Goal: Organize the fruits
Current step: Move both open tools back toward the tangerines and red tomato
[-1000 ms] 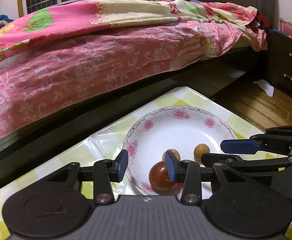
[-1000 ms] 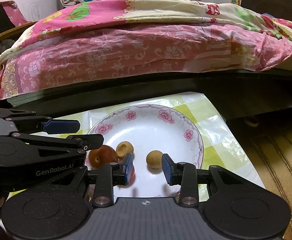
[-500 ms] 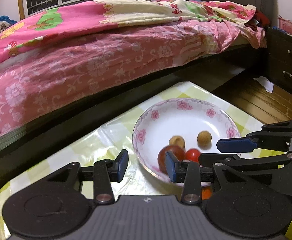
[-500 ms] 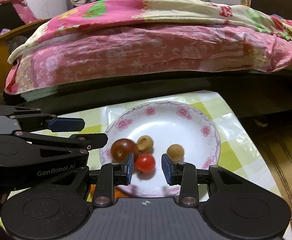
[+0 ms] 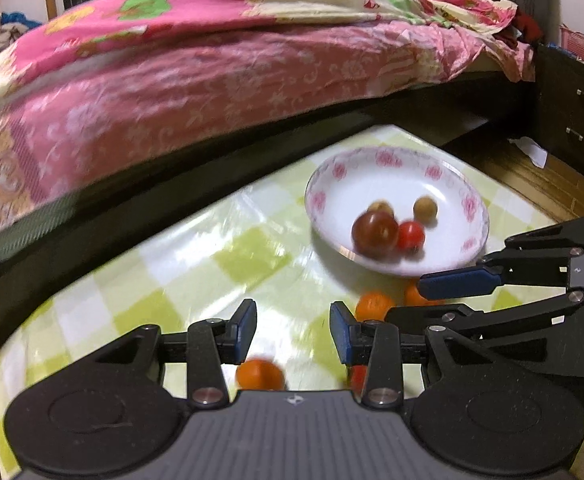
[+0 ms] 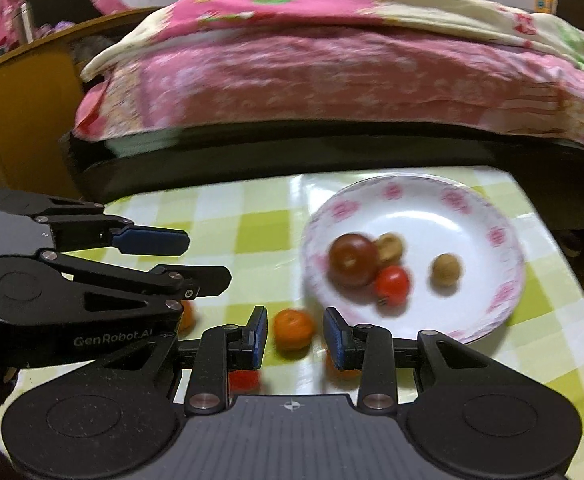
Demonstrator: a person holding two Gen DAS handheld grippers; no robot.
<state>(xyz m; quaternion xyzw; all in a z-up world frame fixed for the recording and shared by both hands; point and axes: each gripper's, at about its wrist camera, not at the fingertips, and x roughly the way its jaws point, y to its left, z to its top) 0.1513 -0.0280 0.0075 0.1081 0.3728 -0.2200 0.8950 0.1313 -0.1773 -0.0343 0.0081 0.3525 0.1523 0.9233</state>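
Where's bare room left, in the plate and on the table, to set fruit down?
The plate is free along its far and right side, beyond the tan fruit. Its near-left holds the dark fruit and tomato. The tablecloth is bare left of the plate. The near edge is crowded with oranges and both grippers.

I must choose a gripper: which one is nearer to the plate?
Right. The right gripper is just before the plate's near rim; the left gripper sits farther back and left.
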